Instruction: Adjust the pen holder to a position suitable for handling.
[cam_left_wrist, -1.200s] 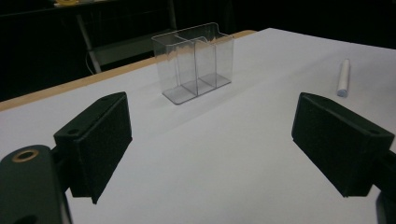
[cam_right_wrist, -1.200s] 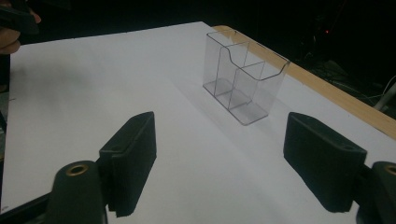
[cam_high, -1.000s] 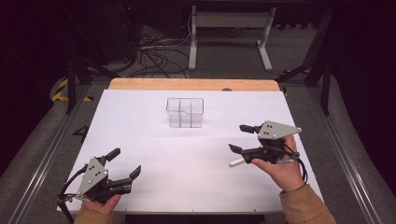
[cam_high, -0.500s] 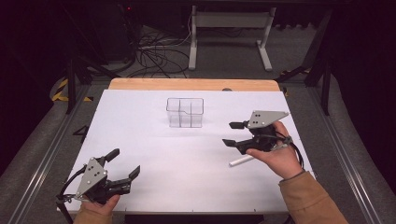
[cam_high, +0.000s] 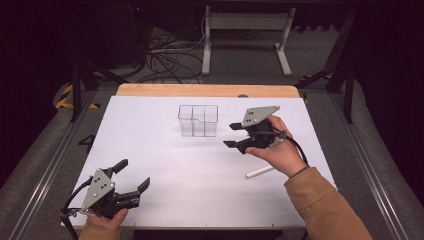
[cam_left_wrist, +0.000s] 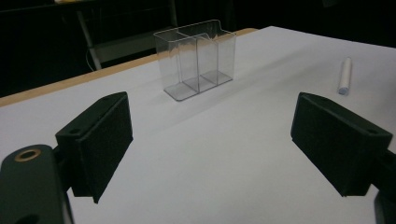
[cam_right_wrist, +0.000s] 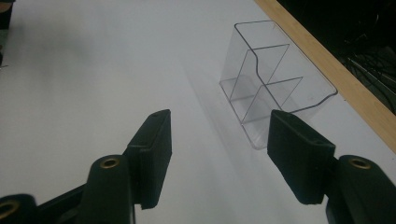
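Observation:
A clear plastic box (cam_high: 199, 121) with several compartments stands upright on the white table top (cam_high: 150, 125), toward the far middle. My right gripper (cam_high: 229, 135) hovers just to its right, pointing left at it. Its jaws have just been closing and stand open with nothing between them. The right gripper view looks past that gripper (cam_right_wrist: 217, 154) to the clear box (cam_right_wrist: 275, 79) a short way ahead, to the right. A white stick (cam_high: 260, 172) lies on the table near the right wrist. My left gripper (cam_high: 134, 174) rests open and empty at the near left corner; ahead of it (cam_left_wrist: 210, 144) stand the box (cam_left_wrist: 196, 58) and the stick (cam_left_wrist: 344, 76).
A wooden strip (cam_high: 205, 90) borders the table's far edge. Beyond it, a metal stand (cam_high: 245, 30) and cables (cam_high: 165, 55) sit on the dark floor. A tan sleeve (cam_high: 325, 205) comes in from the bottom right.
My right gripper has moved left and away from the white stick toward the clear box, and its jaws have narrowed. The stick, the box and the left gripper have stayed put.

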